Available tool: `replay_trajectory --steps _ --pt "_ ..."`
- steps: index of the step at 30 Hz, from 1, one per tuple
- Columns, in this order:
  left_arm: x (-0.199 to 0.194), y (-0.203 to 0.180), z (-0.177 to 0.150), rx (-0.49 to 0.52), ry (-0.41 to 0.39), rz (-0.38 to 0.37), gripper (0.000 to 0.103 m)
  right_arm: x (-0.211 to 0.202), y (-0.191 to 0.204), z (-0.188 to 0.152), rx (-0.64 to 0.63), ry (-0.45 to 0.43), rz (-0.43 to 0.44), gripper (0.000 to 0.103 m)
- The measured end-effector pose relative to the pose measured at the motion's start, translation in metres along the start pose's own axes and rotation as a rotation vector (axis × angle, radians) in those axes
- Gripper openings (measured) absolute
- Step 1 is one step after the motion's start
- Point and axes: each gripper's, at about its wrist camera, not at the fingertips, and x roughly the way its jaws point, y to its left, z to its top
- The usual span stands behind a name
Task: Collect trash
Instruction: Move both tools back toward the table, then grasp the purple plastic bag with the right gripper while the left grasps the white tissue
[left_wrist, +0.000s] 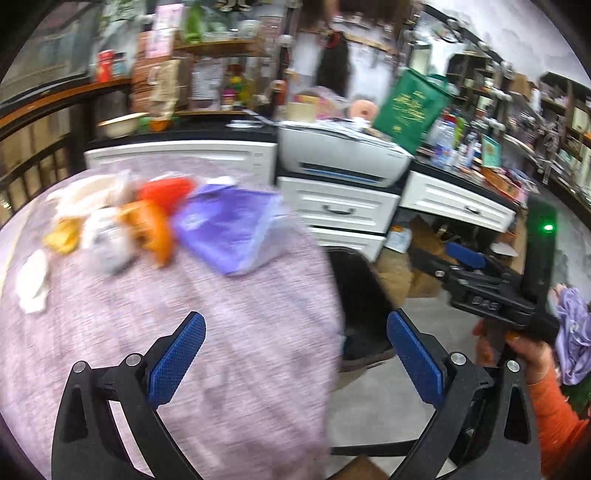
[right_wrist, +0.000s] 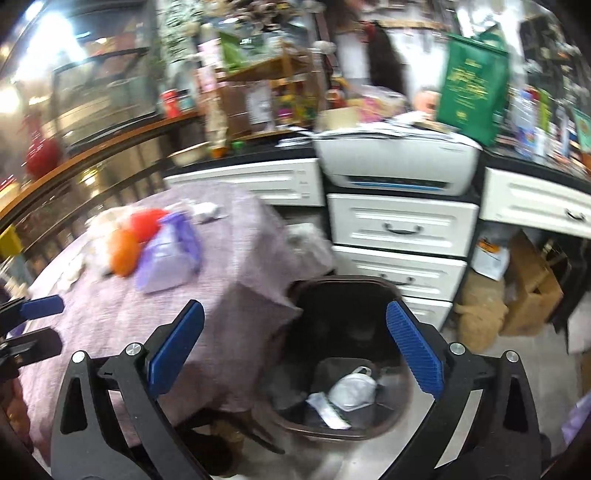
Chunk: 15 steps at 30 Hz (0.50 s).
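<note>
Both the left hand-held gripper (left_wrist: 295, 358) and right hand-held gripper (right_wrist: 295, 350) are released and empty. A crumpled white mask (right_wrist: 352, 391) lies in the dark round plastic bin (right_wrist: 369, 286); orange, purple and white wrappers (left_wrist: 162, 218) remain on the lilac-clothed surface (left_wrist: 221, 350).

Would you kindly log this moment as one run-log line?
left gripper: open, empty | right gripper: open, empty, over trash bin | bin holds white mask | purple bag, orange wrapper on table

Both wrist views look obliquely down: the left over the near tabletop (left_wrist: 229, 369), the right over the bin (right_wrist: 343, 369); both share the far drawers (left_wrist: 343, 210).
</note>
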Motion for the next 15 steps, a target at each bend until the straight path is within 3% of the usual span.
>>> replay_trajectory --steps 3,9,15 --pt "-0.012 0.029 -0.007 -0.033 -0.008 0.01 0.098 0.005 0.029 0.003 -0.051 0.013 0.058 0.097" --pt "-0.025 0.075 -0.022 -0.088 -0.008 0.133 0.098 0.013 0.079 0.006 -0.143 0.024 0.143 0.097" --pt "-0.038 0.127 -0.038 -0.133 0.025 0.249 0.098 0.037 0.104 0.021 -0.179 0.056 0.185 0.097"
